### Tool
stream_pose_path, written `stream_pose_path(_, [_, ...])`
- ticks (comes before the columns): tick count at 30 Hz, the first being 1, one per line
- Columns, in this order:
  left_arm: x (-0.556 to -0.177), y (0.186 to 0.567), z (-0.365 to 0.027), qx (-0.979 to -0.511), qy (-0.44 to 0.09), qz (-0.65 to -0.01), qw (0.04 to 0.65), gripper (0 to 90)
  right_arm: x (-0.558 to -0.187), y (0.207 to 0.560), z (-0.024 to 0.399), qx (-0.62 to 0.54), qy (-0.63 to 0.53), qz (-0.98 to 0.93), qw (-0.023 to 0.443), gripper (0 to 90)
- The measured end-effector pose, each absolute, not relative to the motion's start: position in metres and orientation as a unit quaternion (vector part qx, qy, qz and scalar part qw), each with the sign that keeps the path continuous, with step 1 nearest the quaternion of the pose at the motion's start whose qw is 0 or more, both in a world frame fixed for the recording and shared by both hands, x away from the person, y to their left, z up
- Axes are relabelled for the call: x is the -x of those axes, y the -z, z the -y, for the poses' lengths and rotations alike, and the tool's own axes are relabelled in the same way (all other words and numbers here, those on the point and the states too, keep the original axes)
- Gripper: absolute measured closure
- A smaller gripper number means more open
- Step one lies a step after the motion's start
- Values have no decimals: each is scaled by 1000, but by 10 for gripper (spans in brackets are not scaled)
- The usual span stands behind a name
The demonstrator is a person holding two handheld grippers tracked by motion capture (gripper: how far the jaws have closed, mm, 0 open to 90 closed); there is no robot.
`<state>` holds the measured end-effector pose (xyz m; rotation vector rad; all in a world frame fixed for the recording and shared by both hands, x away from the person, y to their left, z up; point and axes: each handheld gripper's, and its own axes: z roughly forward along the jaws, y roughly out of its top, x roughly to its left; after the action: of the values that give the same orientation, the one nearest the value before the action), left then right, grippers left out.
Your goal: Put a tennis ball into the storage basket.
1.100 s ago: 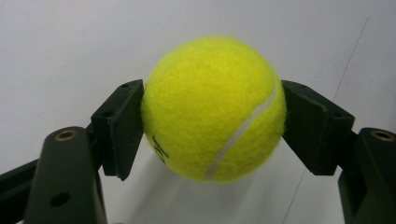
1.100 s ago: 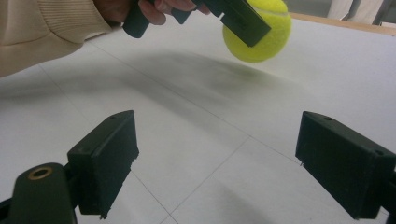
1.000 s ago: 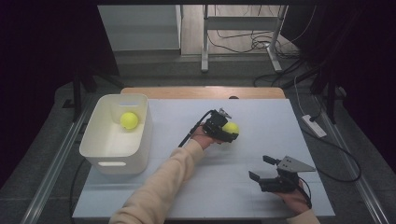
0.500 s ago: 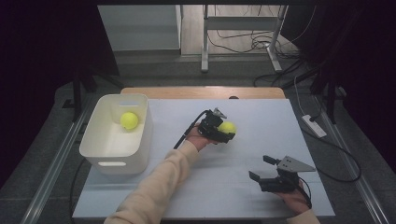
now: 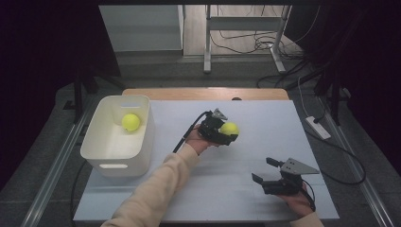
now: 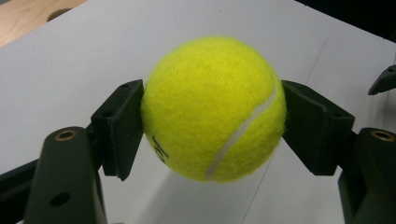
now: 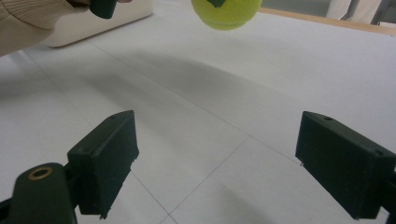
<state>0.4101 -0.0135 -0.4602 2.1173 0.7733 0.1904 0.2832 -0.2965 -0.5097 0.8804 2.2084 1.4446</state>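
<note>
Bin (image 5: 101,142): white plastic tub with a handle slot in its near wall, standing at the left side of the worktop (image 5: 265,198).
Ball in bin (image 5: 131,122): yellow tennis ball lying on the tub floor toward the far end, close to the right wall.
Left sleeve (image 5: 151,189): cream-coloured knit, reaching in from the bottom edge toward the middle of the worktop; also seen at the upper left corner of the right gripper view (image 7: 28,18).
Left claw (image 5: 226,134): held near the centre of the worktop, well apart from the bin, with a black cable trailing back along the arm; clamped on a tennis ball.
Held ball (image 5: 229,128): yellow tennis ball pinched between both black pads in the left gripper view (image 6: 214,108), white seam curving down its right side, faint dark print at lower left; raised off the white surface, with its shadow lying underneath. Seen from the right gripper view at the top edge (image 7: 226,11), above the worktop.
Worktop: white sheet with faint fold lines over a wooden top, a strip of wood showing along the far edge.
Right claw (image 5: 265,171): at the near right part of the worktop, grey three-cornered plate on top, hand behind it at the bottom edge; jaws spread wide with nothing between them (image 7: 229,168), just bare white surface ahead.
Power strip (image 5: 318,127): white, on the floor just beyond the worktop's right edge, with a cable running off.
</note>
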Motion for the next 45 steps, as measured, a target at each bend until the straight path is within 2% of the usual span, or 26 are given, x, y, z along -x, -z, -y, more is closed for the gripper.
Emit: stream_pose_path(45, [-375,427,-20,-824,-100,-293,474,270,-283,510,296,-312,-510,-781,181,131])
